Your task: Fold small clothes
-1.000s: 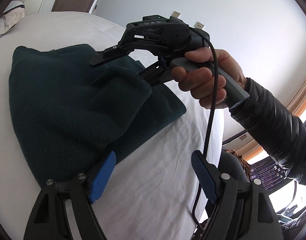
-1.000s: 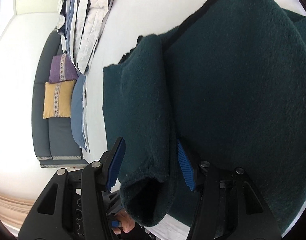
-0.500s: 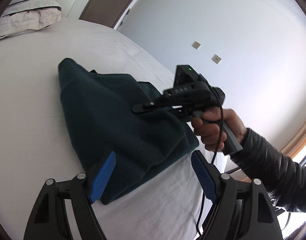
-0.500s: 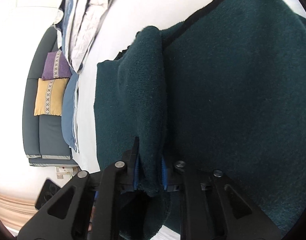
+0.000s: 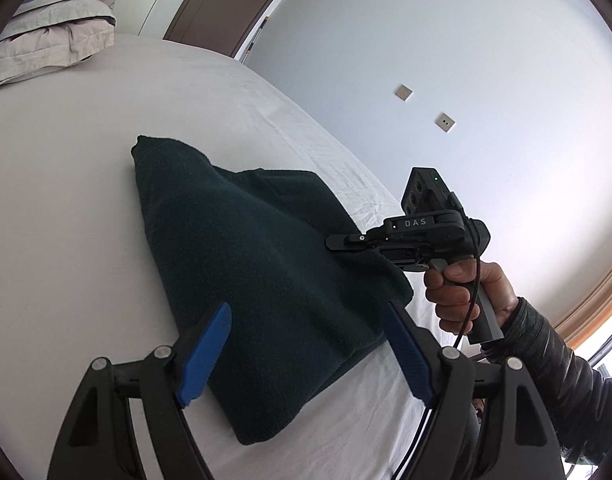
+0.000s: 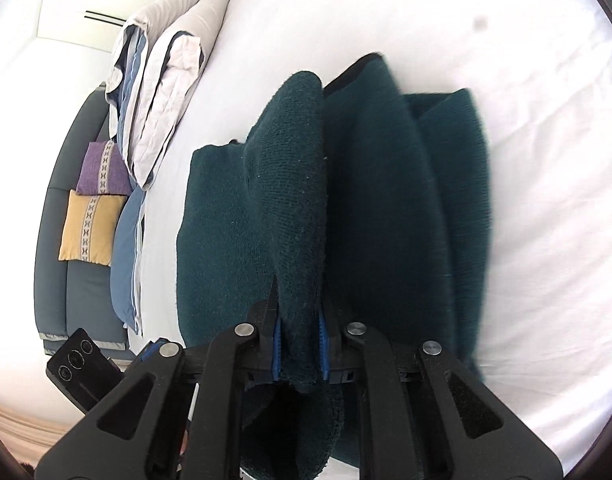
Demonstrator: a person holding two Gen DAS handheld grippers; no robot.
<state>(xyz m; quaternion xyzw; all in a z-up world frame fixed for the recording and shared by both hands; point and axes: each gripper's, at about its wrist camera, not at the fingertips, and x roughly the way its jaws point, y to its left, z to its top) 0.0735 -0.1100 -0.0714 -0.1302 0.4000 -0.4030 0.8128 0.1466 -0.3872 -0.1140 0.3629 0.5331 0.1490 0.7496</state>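
A dark green knitted garment [image 5: 250, 264] lies partly folded on the white bed [image 5: 66, 208]. My right gripper [image 6: 300, 350] is shut on a thick fold of the garment [image 6: 302, 208] near its edge and holds that part lifted. In the left wrist view the right gripper [image 5: 338, 243] shows at the garment's right side, held by a hand. My left gripper [image 5: 306, 352] is open and empty, hovering above the garment's near corner with its blue pads [image 5: 204, 354] apart.
Folded pillows and bedding [image 6: 162, 92] lie at the head of the bed. A grey sofa with a purple cushion and a yellow cushion [image 6: 88, 228] stands beyond. The bed edge [image 5: 386, 432] is near, below the right hand. A wall and door [image 5: 210, 0] are behind.
My right gripper closed on the garment fold and has pulled it up and back. My left gripper has drawn back from the garment and stayed open.
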